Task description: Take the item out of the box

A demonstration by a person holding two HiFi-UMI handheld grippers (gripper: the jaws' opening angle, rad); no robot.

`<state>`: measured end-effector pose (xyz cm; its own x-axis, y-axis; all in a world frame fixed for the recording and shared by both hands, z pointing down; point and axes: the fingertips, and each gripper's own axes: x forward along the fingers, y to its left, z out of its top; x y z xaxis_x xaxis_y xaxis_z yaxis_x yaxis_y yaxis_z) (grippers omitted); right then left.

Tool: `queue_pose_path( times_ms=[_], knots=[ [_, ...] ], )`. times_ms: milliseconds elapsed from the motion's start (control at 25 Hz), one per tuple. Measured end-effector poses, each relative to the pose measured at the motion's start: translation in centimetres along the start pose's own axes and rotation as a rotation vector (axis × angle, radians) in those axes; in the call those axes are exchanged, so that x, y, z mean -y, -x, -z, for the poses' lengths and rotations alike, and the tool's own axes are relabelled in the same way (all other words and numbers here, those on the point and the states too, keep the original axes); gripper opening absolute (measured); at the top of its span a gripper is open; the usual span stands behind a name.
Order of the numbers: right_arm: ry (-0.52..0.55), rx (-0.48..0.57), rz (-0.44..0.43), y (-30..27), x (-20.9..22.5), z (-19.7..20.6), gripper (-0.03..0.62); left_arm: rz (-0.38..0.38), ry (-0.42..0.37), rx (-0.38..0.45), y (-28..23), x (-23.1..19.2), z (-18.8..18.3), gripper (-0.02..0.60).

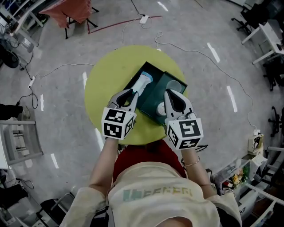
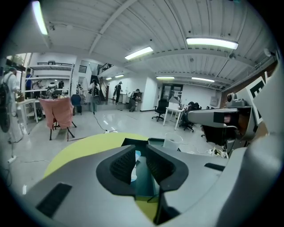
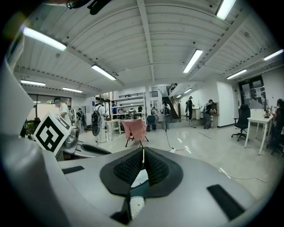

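Observation:
A dark teal box (image 1: 147, 67) lies open on the round yellow-green table (image 1: 101, 91), and its lid (image 1: 156, 94) rests against its right side. Inside the box lies a white and light-blue tube-shaped item (image 1: 141, 83). My left gripper (image 1: 132, 92) hovers at the item's near end with its jaws a little apart. The item (image 2: 133, 171) shows through the gap beyond that gripper (image 2: 141, 150), and nothing is pressed between the pads. My right gripper (image 1: 171, 92) is over the lid. Its jaws meet at the tips (image 3: 143, 154), shut with nothing held.
A clear cup (image 1: 175, 85) sits at the lid's far end and a small white round thing (image 1: 160, 107) at its near end. Cables and a power strip (image 1: 143, 18) lie on the floor. A pink-draped chair (image 1: 73, 11) stands far left, desks and chairs far right.

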<state>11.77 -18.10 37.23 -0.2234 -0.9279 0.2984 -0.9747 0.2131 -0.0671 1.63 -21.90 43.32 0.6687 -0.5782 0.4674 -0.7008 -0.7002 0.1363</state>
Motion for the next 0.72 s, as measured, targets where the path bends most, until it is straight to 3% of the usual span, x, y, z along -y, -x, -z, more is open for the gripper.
queue_pose_path(
  times_ms=[720],
  knots=[
    [-0.002,-0.046,-0.1,-4.7,4.0,0.3,0.038,-0.061,0.027,-0.19,-6.4,-2.3,2.7,0.144]
  ],
)
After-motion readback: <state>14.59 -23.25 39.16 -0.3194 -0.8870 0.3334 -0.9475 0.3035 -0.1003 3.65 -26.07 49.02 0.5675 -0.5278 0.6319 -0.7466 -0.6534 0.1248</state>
